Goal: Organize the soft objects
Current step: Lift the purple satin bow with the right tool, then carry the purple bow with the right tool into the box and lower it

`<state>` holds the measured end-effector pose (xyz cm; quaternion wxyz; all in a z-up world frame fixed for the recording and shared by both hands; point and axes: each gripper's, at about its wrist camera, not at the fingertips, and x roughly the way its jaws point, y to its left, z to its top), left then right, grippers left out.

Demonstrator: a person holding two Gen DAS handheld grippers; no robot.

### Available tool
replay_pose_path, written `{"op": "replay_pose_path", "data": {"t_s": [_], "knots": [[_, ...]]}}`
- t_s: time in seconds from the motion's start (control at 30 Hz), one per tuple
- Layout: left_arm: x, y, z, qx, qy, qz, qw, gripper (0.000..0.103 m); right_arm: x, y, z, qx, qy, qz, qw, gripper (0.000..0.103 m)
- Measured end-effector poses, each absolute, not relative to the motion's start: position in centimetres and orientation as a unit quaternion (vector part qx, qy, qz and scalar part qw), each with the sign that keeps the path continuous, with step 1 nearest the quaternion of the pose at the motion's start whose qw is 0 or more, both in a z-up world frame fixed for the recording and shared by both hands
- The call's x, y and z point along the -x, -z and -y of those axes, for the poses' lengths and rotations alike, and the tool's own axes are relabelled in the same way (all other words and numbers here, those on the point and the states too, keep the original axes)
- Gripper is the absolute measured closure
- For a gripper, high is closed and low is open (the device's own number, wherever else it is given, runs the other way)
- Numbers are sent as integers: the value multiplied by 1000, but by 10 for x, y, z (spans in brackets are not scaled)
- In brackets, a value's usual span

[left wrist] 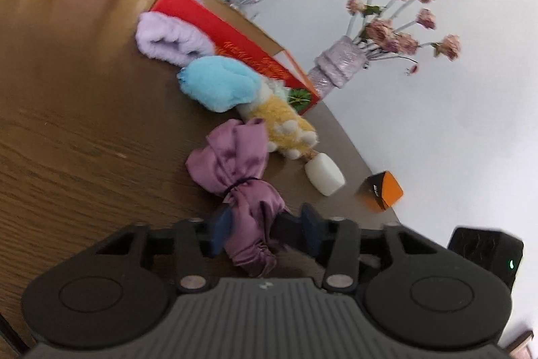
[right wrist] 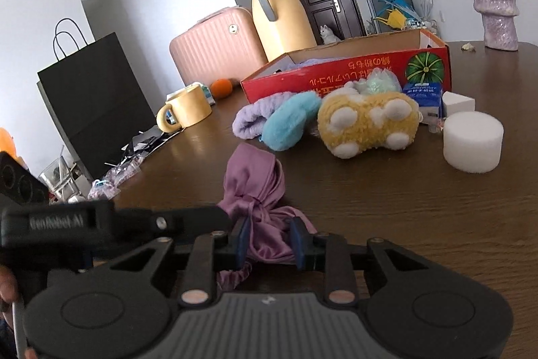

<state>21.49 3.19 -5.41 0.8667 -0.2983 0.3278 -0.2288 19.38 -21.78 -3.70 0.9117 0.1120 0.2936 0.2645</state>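
Both claws pinch the purple satin bundle (right wrist: 265, 217) low in frame — left claw (left wrist: 265, 231) and right claw (right wrist: 270, 241) nearly closed on it, probably to lift it together. Red box (right wrist: 336, 76) waits behind, upper centre.

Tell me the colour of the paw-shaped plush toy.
Yellow with white pads, clearest in the right wrist view.

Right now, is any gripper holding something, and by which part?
Both hold the purple satin cloth: the right gripper and the left gripper each clamp its bunched near end, below the tied band.
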Motion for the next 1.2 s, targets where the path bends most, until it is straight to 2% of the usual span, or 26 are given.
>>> {"op": "replay_pose_path", "data": {"t_s": [0.03,0.1,0.17,0.3,0.43,0.5,0.57,0.63,0.73,0.97,1.07,1.2], "knots": [[-218,56,-31,295,214,-335,869,84,-195,39,216,-109,-265,-298,910,82],[-220,60,-34,306,215,-337,864,86,-195,42,211,-100,-265,-303,910,87],[-218,58,-35,301,213,-331,869,87,-190,39,206,-81,-265,-300,913,88],[-216,54,-33,277,209,-326,879,88,-177,21,211,-64,-267,-269,923,84],[-217,54,-34,274,213,-326,879,88,-183,13,219,-57,-243,-249,936,68],[-218,55,-35,272,213,-327,880,88,-197,22,218,-63,-246,-266,930,68],[-217,54,-36,269,210,-324,882,88,-209,32,218,-86,-260,-288,918,69],[-217,53,-36,267,207,-324,884,88,-212,38,217,-104,-273,-291,911,87],[-216,46,-34,257,219,-322,885,88,-210,36,213,-106,-280,-294,908,97],[-249,-8,-23,233,256,-269,899,89,-200,-5,214,-92,-277,-240,926,99],[-293,-44,-12,213,264,-261,904,89,-221,-35,218,-85,-277,-215,932,99],[-382,-81,7,183,263,-263,910,92,-291,-74,228,-80,-272,-205,937,102]]}}
